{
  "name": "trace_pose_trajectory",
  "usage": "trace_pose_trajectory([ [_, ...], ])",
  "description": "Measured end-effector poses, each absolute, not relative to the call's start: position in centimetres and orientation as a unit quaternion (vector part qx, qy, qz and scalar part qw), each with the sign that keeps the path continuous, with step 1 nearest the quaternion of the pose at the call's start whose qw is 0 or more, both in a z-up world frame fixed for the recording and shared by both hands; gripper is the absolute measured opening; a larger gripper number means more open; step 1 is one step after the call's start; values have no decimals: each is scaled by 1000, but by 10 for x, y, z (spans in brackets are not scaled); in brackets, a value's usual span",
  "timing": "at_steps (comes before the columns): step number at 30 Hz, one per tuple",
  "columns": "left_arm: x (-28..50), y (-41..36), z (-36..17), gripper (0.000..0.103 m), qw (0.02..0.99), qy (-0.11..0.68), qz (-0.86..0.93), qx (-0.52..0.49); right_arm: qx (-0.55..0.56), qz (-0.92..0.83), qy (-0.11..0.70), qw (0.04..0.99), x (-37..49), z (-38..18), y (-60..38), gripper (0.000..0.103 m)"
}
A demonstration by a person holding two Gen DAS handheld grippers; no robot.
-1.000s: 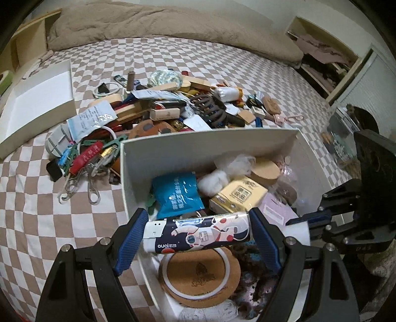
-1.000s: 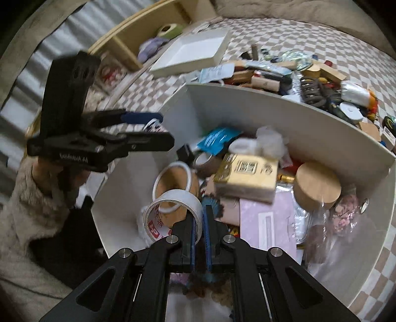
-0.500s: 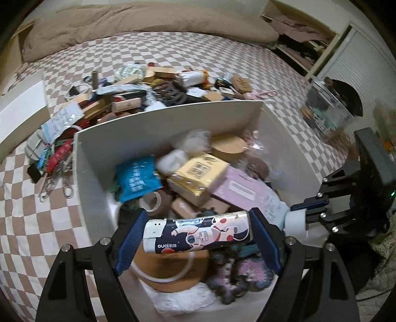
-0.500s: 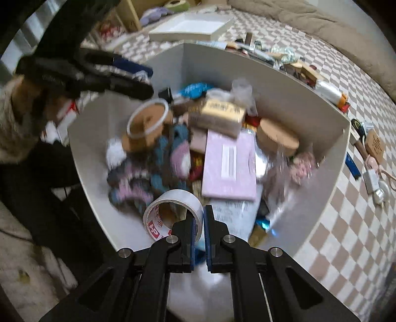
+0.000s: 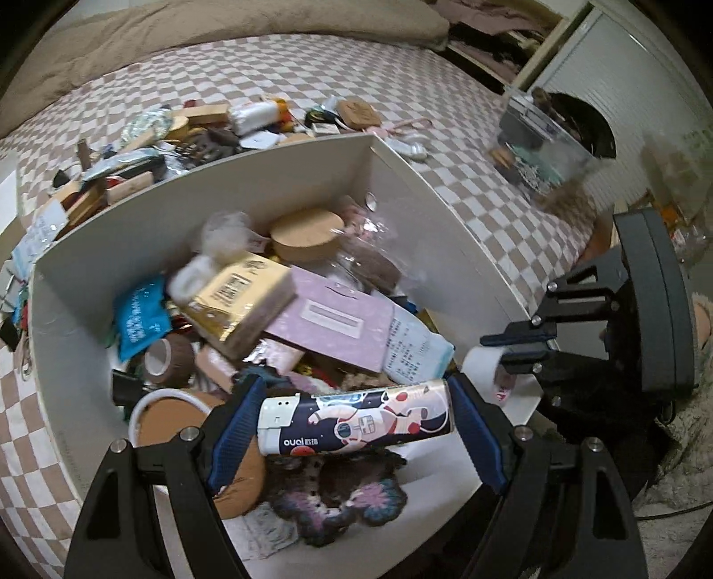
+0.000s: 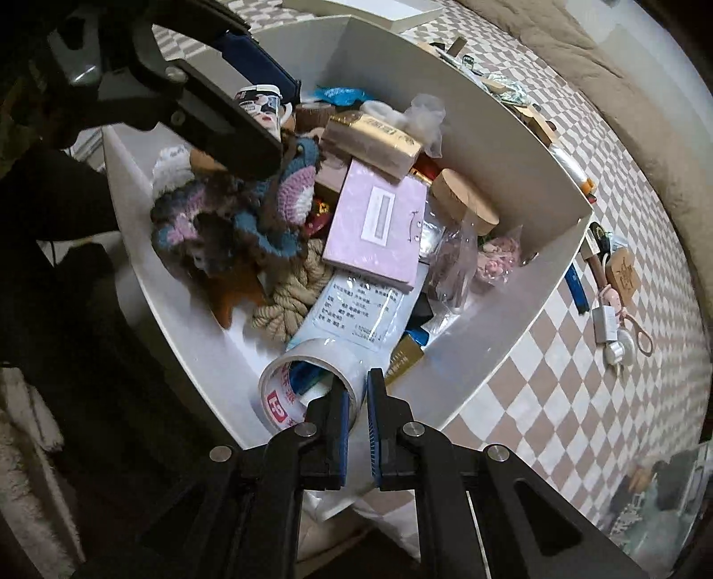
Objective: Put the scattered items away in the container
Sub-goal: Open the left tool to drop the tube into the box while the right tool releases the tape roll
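Observation:
A white box (image 5: pixel 401 178) full of odds and ends lies on the checkered bed. My left gripper (image 5: pixel 356 423) hangs over the box's near end, shut across the ends of a printed astronaut case (image 5: pixel 356 421). My right gripper (image 6: pixel 356 401) is shut on the wall of a clear tape roll (image 6: pixel 307 374), held above the box's near right corner (image 6: pixel 445 356). In the left wrist view the right gripper (image 5: pixel 517 349) and its tape roll (image 5: pixel 481 363) sit at the box's right edge. The left gripper (image 6: pixel 249 89) shows at the right wrist view's top left.
Scattered items (image 5: pixel 187 133) lie piled on the bed beyond the box's far wall, with more such as scissors (image 6: pixel 633 329) and a wooden tag (image 6: pixel 624 274) to its right. A brown duvet (image 5: pixel 223 35) lies at the back. A clear bin (image 5: pixel 543 147) stands right.
Both grippers have swung over the box with their loads. The left view now looks down its middle. The right gripper shifted from the box's inside to its near right corner.

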State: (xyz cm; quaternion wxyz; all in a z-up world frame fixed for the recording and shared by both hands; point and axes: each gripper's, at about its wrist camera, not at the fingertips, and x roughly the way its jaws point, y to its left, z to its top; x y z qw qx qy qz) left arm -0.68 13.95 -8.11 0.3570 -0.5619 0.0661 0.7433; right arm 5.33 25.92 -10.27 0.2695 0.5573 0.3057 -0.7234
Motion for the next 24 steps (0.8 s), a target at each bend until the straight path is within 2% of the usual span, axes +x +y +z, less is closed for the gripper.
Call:
trace_pose_trajectory([
  [1,-6,143,-83,83,358,69,740,-565,556,-723,308,271,54,-102,259,9],
  [2,-6,145,-84,83,359,70,738,-567,557,-722,308,271,54,-102,259,16],
  [3,-6,147,-86,83,359,72,736,-569,555,-724,307,270,54,-101,259,30],
  [4,-6,148,-88,83,360,73,734,-571,551,-727,302,277,56,-98,257,37],
  [5,-6,150,-89,83,360,73,733,-572,547,-730,299,281,56,-95,256,56],
  [6,-6,150,-90,83,359,73,733,-573,539,-736,300,280,57,-91,255,67],
  [7,-6,150,-91,83,360,71,732,-575,532,-742,300,278,57,-86,254,71],
  [10,-6,149,-92,83,361,67,729,-578,524,-753,273,288,51,-76,255,72],
  [13,-4,148,-93,83,367,65,727,-576,516,-779,212,287,37,-62,263,72],
  [20,0,153,-94,83,392,40,713,-580,499,-821,9,276,-4,-39,299,73],
  [24,2,160,-104,83,387,1,684,-619,495,-827,-29,265,-14,-34,303,73],
])
